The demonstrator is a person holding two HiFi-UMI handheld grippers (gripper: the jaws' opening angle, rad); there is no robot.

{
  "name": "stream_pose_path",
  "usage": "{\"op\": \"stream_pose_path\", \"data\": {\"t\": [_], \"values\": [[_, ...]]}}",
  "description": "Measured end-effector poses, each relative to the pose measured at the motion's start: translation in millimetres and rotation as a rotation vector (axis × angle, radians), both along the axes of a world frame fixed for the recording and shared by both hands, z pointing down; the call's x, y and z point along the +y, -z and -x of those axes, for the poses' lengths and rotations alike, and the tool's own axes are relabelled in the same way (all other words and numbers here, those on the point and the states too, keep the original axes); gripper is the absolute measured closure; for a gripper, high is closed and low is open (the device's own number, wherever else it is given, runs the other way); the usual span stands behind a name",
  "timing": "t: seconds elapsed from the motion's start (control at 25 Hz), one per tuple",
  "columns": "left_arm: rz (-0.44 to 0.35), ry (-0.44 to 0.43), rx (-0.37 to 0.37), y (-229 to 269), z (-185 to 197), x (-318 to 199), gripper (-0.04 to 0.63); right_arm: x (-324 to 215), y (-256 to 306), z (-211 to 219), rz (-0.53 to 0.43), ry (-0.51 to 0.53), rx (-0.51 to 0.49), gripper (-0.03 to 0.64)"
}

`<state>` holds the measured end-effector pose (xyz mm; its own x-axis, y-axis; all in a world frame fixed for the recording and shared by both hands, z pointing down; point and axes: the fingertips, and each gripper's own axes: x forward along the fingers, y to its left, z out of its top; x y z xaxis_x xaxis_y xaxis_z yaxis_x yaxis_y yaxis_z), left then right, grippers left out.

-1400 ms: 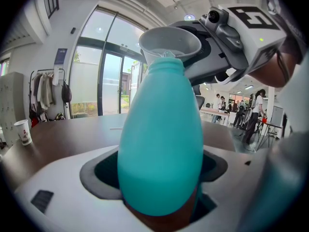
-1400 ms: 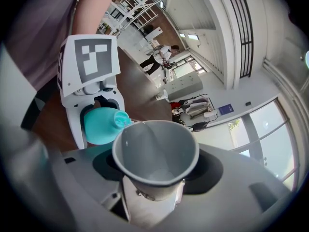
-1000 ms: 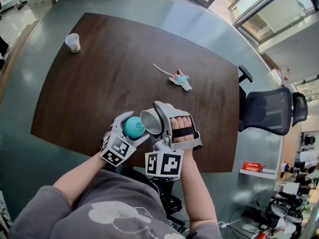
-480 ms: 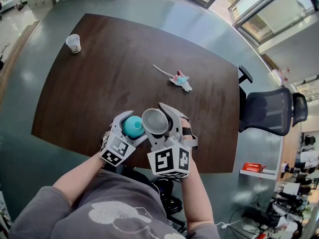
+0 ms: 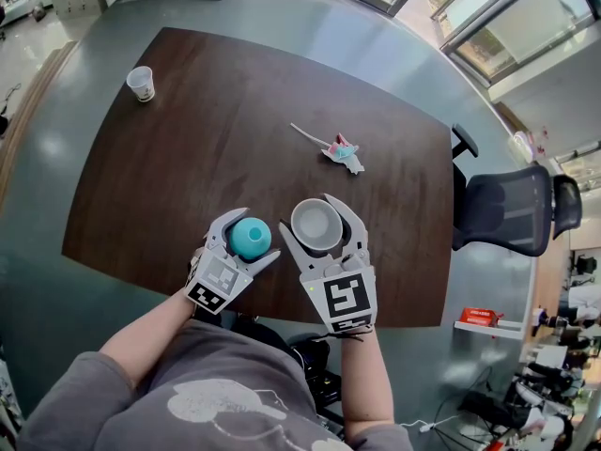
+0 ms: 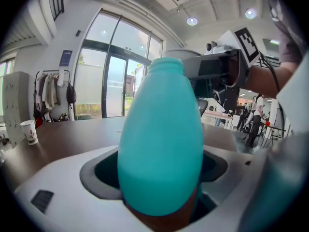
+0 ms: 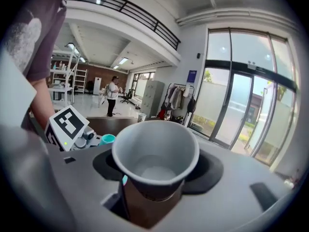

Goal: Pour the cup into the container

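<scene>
A teal, bottle-shaped container [image 5: 250,238] stands upright between the jaws of my left gripper [image 5: 246,240], which is shut on it near the table's front edge. In the left gripper view the container [image 6: 161,139] fills the middle. Just to its right, my right gripper [image 5: 316,222] is shut on a white paper cup [image 5: 316,224]. The cup is upright with its mouth facing up. In the right gripper view the cup's [image 7: 155,153] inside looks pale, and I see nothing in it. The cup and the container stand side by side, a small gap apart.
The dark wooden table [image 5: 188,139] carries a second paper cup [image 5: 140,83] at its far left corner. A crumpled pink and blue wrapper [image 5: 340,151] with a thin stick lies mid-table. A black office chair [image 5: 507,209] stands right of the table.
My right gripper has rolled back from tipping the cup's mouth toward the teal container. The cup now stands upright and a little further right. The left gripper and container have stayed put.
</scene>
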<state>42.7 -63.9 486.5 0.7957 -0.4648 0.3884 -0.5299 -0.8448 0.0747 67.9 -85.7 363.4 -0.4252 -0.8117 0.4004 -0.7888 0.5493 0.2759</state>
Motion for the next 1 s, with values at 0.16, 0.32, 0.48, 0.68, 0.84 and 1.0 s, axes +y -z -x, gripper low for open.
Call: {"op": "stream_pose_path", "data": {"t": [0.16,0.32,0.48,0.68,0.84,1.0], "values": [[-0.01,0.016,0.002,3,6,-3,0.167,0,-3,-16,0.011,-0.065,-0.076,0.325],[-0.017,0.033,-0.005,3,13,-7,0.167,3,-10,-30,0.052,-0.126,-0.237,0.325],[-0.016,0.06,-0.001,4,22,-10,0.167,10,-20,-38,0.09,-0.179,-0.389,0.325],[-0.001,0.111,0.001,-1,33,-18,0.167,14,-33,-46,0.087,-0.216,-0.439,0.325],[0.002,0.141,-0.008,-7,41,-22,0.167,17,-45,-53,0.07,-0.254,-0.498,0.325],[0.004,0.156,-0.009,-14,45,-27,0.167,21,-66,-55,0.036,-0.291,-0.444,0.325]]}}
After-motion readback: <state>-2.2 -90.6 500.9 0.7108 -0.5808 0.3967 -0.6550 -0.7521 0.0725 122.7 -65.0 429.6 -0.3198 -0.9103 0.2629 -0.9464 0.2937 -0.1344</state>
